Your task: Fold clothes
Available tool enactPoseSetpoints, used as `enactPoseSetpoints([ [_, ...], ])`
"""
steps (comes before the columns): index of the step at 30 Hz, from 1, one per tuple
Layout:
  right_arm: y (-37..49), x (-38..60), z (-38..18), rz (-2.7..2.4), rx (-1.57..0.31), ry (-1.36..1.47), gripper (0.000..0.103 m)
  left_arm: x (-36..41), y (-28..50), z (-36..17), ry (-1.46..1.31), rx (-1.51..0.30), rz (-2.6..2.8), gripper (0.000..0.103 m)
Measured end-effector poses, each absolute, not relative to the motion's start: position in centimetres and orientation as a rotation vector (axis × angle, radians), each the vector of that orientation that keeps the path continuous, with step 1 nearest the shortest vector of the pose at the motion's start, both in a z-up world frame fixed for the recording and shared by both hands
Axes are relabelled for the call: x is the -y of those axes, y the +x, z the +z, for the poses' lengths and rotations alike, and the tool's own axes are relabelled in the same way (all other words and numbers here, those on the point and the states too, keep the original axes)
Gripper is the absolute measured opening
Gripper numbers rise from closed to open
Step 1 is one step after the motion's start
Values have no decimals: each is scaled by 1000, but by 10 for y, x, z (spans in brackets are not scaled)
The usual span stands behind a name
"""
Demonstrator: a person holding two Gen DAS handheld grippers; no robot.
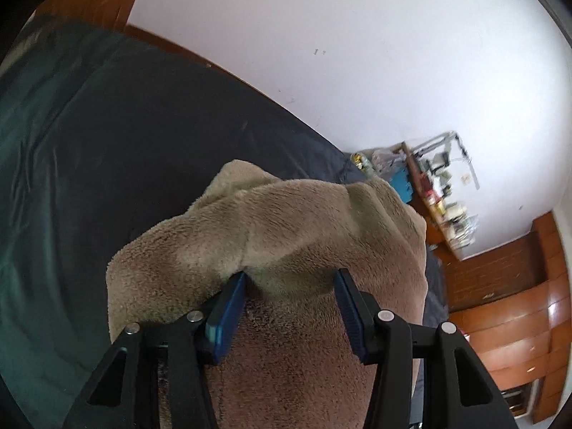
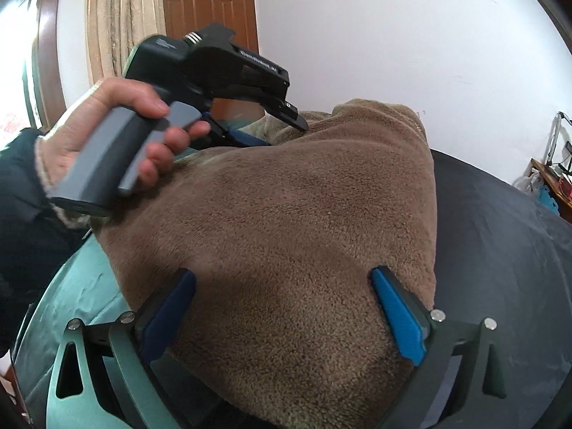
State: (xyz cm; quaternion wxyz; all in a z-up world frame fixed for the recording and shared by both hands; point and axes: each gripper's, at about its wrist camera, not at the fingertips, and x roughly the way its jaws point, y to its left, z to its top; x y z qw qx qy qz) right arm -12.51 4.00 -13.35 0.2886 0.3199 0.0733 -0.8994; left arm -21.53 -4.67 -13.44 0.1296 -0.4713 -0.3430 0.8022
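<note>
Two views, and both show one brown fleece garment lying on the bed.

From your left wrist, the left gripper (image 1: 289, 279) has the fleece (image 1: 286, 221) bunched between its blue pads (image 1: 228, 307). The left-hand pad is buried under a raised fold and the other sits against the pile, so this reads as a grasp on a thick ridge of cloth, with the jaws standing partway apart around it. The fleece runs away from the gripper toward the far wall, and the dark bed (image 1: 107, 136) lies bare to the left of it.

From your right wrist, the right gripper (image 2: 282, 282) is spread wide and released: its pads (image 2: 397, 314) straddle the near end of the fleece (image 2: 286, 196) without pinching any of it. Beyond it your left hand (image 2: 118, 132) holds the other gripper (image 2: 286, 121), whose tips meet the far, raised edge of the cloth. The bed (image 2: 500, 232) shows to the right.

So the garment's long axis runs from the right gripper at the near end up to the left gripper at the far end. Your left hand owns the only grip, so I judge the coming fold turns on bringing that far edge back toward the free right gripper.
</note>
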Motion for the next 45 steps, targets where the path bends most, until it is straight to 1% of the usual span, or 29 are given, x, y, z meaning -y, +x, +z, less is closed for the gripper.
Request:
enactPoseSetpoints([
  [6, -126, -40, -133, -2399, -208, 853, 99, 56, -205, -134, -1311, 1016, 2301, 53],
  [9, -127, -41, -133, -2399, -201, 856, 101, 62, -189, -118, -1291, 1008, 2305, 53],
  [11, -131, -45, -137, -2398, -193, 859, 101, 64, -175, -106, -1275, 977, 2337, 53],
  [16, -130, -44, -141, -2403, -195, 861, 102, 50, -123, -82, -1247, 792, 2442, 54],
  [19, -132, -43, -142, -2404, -197, 862, 102, 49, -101, -92, -1242, 794, 2501, 54],
  [27, -131, -40, -140, -2406, -216, 863, 102, 40, -94, -124, -1163, 863, 2586, 54],
  [31, -129, -41, -140, -2409, -232, 865, 102, 58, -82, -131, -1114, 943, 2563, 54],
  [34, -128, -42, -139, -2409, -233, 864, 102, 65, -77, -134, -1079, 961, 2551, 54],
  [39, -127, -39, -138, -2415, -237, 865, 102, 69, -70, -130, -1077, 943, 2556, 54],
  [41, -126, -38, -137, -2417, -238, 866, 102, 68, -63, -121, -1093, 885, 2591, 54],
  [45, -133, -35, -141, -2420, -240, 869, 102, 56, -51, -103, -1115, 697, 2735, 55],
])
